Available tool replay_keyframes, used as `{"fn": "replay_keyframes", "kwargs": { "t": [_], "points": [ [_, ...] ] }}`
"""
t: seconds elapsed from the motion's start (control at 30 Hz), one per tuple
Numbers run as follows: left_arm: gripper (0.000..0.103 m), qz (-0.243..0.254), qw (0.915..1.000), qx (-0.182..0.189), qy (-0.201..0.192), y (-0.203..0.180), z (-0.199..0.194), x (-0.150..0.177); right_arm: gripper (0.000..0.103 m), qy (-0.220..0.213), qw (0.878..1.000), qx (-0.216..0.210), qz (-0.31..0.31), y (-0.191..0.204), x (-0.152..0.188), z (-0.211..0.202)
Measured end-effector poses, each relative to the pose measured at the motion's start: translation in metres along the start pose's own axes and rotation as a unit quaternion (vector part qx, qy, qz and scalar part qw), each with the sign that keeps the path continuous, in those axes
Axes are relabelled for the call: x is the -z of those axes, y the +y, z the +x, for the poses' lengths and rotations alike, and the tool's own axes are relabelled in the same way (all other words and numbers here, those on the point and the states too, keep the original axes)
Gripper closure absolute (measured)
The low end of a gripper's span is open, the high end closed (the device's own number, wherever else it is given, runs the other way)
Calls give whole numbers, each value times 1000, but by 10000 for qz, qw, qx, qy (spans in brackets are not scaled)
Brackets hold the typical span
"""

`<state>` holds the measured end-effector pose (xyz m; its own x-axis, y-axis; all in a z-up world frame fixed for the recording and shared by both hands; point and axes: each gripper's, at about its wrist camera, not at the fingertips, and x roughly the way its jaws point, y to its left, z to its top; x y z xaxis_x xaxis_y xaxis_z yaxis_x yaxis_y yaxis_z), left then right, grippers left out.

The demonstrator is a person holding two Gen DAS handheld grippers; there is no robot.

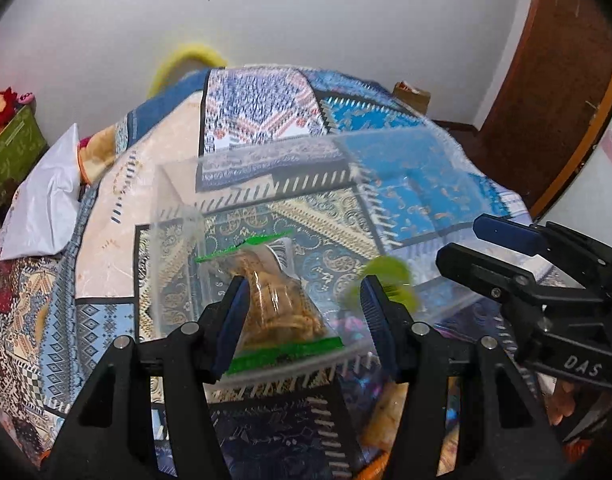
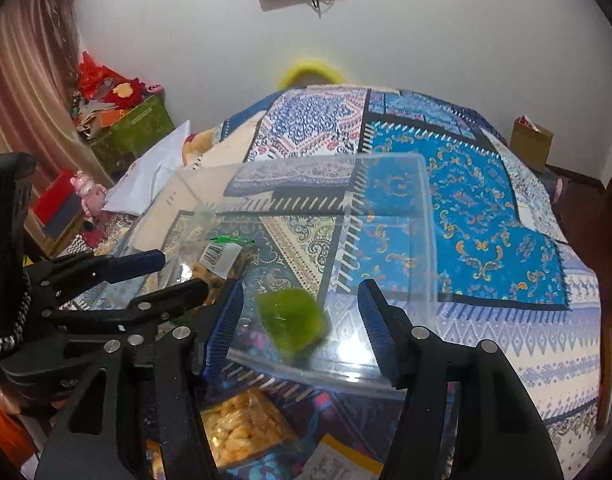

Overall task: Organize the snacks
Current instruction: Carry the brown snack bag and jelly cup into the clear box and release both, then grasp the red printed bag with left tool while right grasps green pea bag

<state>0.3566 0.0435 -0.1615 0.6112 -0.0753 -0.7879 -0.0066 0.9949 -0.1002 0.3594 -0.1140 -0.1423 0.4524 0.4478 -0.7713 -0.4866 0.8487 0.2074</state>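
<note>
Both tongs gaping, nothing held: left gripper (image 1: 304,312), right gripper (image 2: 300,312); best drawn straight back, clear of the clear plastic bin (image 2: 386,376), leaving the green-sealed snack bag (image 1: 274,300) and blurred green packet (image 2: 292,324) inside.

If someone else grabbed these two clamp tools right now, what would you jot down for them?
Left gripper: jaws open, over the near edge of the clear plastic box; nothing held.
Right gripper: jaws open, nothing held; the blurred green snack sits between them, apparently dropping into the box.
Done: a bag of brown snacks with green seals lies in the box.
Left: a bag of yellow snacks and another packet lie on the patterned bedspread in front of the box, waiting to go in.
</note>
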Motion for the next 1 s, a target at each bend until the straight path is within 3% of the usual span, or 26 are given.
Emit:
{"fn": "replay_keyframes", "kwargs": {
  "t": [0.33,0.47,0.53,0.77,1.0],
  "points": [
    [44,18,9993,77,-376,4,-91,15,46,-476,9987,-124,-98,11,14,-88],
    [36,144,9988,-17,-463,6,-128,38,36,-641,9978,-125,-148,22,31,-126],
    [34,247,9983,-143,-500,6,-142,54,36,-694,9973,-111,-206,27,41,-143],
    [34,43,9993,-308,-201,29,-165,117,34,-697,9973,-157,-166,42,88,-179],
    [34,-196,9989,-394,164,54,-169,177,33,-406,9992,-34,-28,46,137,-181]
  ]
}}
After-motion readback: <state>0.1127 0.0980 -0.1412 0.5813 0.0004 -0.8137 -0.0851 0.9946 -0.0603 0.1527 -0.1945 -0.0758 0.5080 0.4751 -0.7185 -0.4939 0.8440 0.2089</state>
